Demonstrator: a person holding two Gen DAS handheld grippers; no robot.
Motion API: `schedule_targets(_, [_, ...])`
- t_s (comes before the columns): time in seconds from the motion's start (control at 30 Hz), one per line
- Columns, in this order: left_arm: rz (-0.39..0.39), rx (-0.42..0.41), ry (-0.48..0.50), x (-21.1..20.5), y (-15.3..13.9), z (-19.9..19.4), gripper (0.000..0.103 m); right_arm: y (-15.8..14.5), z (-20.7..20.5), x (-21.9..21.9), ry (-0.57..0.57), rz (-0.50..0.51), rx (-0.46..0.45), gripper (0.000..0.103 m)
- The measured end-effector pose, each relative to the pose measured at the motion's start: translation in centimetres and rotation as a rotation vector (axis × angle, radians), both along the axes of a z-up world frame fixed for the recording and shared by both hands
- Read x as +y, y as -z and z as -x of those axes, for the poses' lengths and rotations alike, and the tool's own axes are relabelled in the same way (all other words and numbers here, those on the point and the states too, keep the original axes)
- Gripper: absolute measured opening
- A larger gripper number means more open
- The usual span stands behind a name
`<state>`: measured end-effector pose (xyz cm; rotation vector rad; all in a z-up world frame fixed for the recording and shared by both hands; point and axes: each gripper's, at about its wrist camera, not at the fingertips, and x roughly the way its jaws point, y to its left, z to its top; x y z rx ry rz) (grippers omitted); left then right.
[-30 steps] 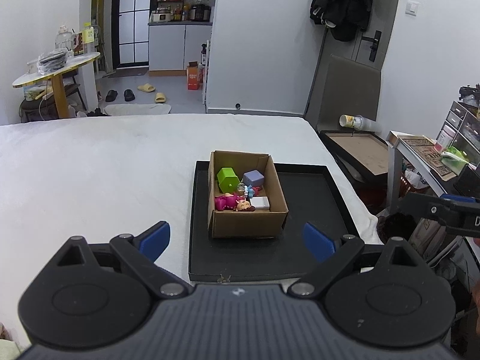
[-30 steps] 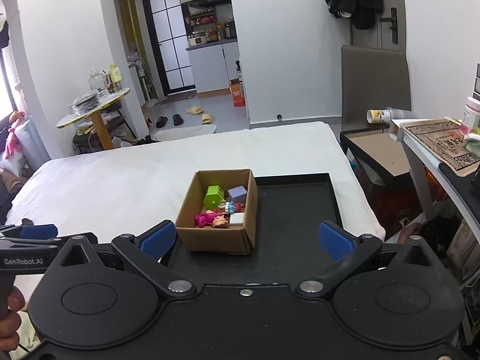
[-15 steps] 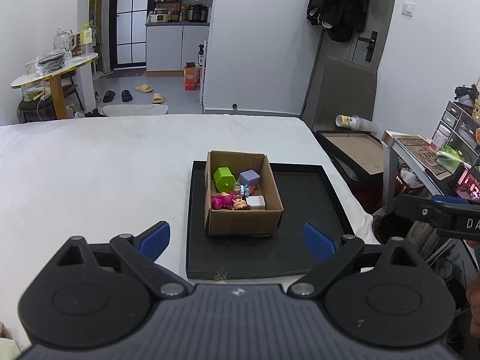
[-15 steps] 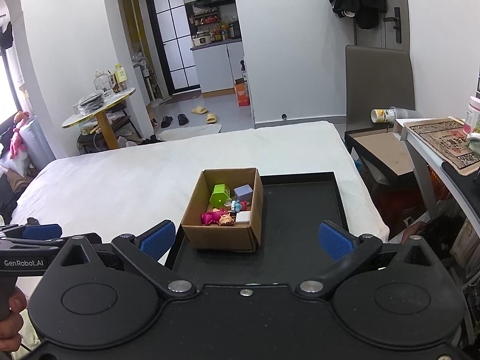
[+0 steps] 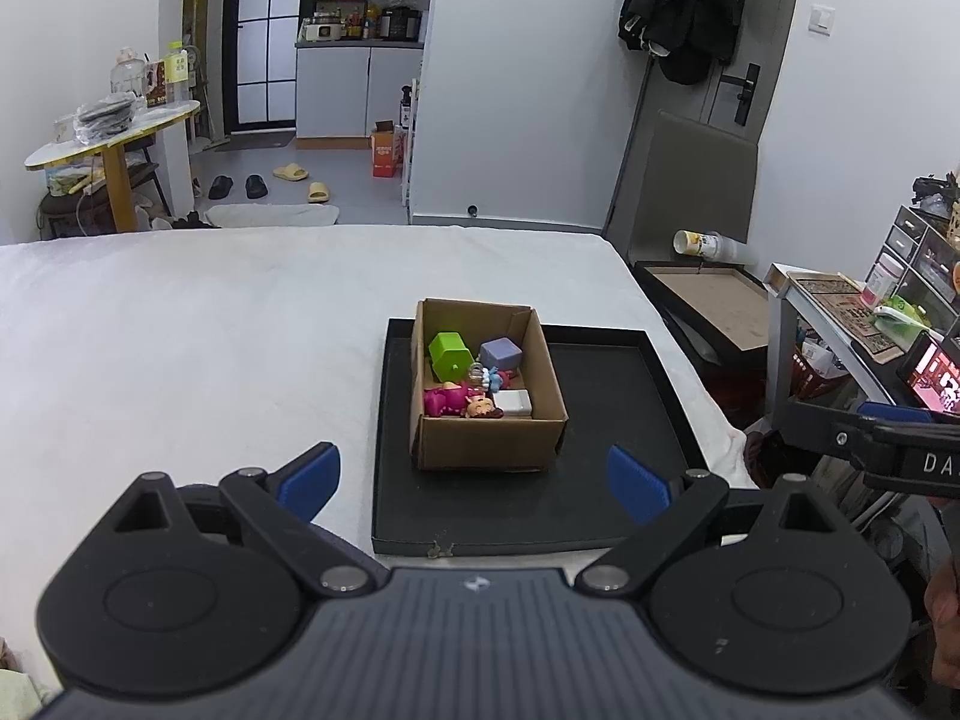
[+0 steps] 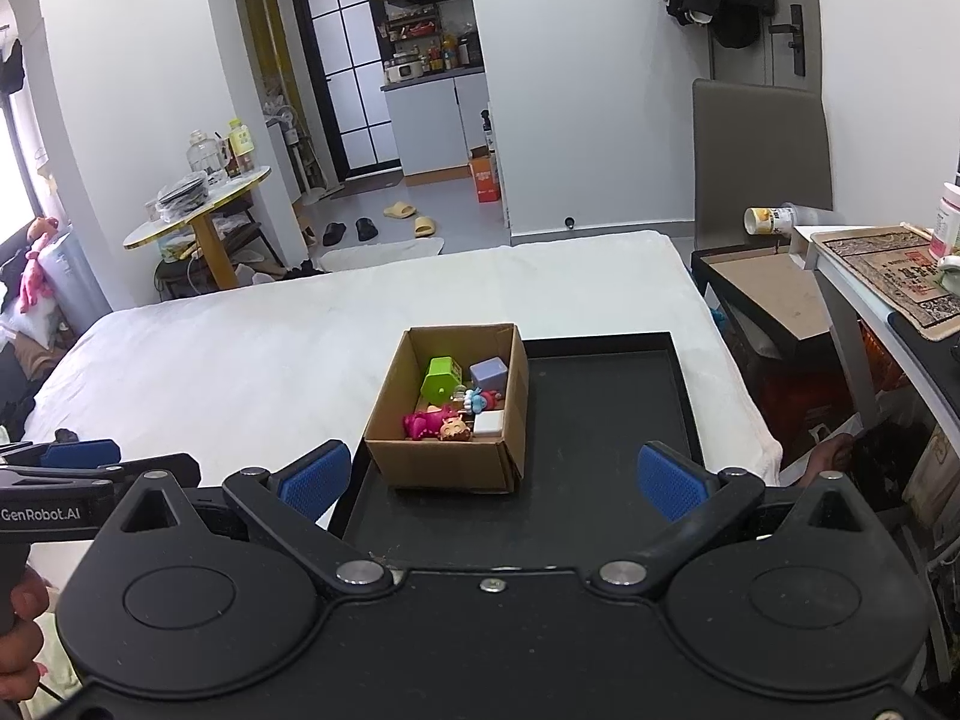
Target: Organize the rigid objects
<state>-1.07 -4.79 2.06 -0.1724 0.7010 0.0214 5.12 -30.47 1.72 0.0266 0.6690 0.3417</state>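
A white bed [image 5: 198, 348] fills the middle of a small room. Near its right edge lies a flat black tray [image 5: 606, 420], and on the left part of the tray stands an open cardboard box [image 5: 486, 444].

Inside the box sit several small toys. A lime green block [image 5: 449, 353] lies toward the back left, with a lavender cube [image 5: 500, 353] just beside it on the right. In front of these are a small blue figure [image 5: 493, 378], a pink figure [image 5: 444, 401] lying on its side, a tan round-faced figure [image 5: 480, 407] touching it, and a white block [image 5: 513, 403] in the front right corner. The rest of the tray is bare black surface.

Two handheld grippers hover above the near end of the bed, both well apart from the box and holding nothing. The left gripper [image 5: 474, 483] has its blue-padded fingers [image 5: 309, 480] spread wide, the box and tray showing between them. The right gripper [image 6: 492, 483] is likewise spread wide, its blue pads [image 6: 666, 480] framing the front of the box.

Beyond the bed, a round table [image 6: 198, 210] with bottles stands at the left, slippers [image 6: 408, 217] lie on the grey floor, and a dark coat [image 5: 684, 6] hangs on the door.
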Motion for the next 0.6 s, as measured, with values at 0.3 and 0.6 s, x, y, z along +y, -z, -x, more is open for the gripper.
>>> schedule_targets(0.3, [0.001, 0.000, 0.005, 0.03, -0.11, 0.08, 0.095, -0.05, 0.01, -0.03, 0.002, 0.000, 0.000, 0.103])
schedule_targets(0.6, [0.002, 0.000, 0.005, 0.00, -0.13, 0.07, 0.095, -0.11, 0.01, -0.12, 0.005, 0.001, 0.003, 0.103])
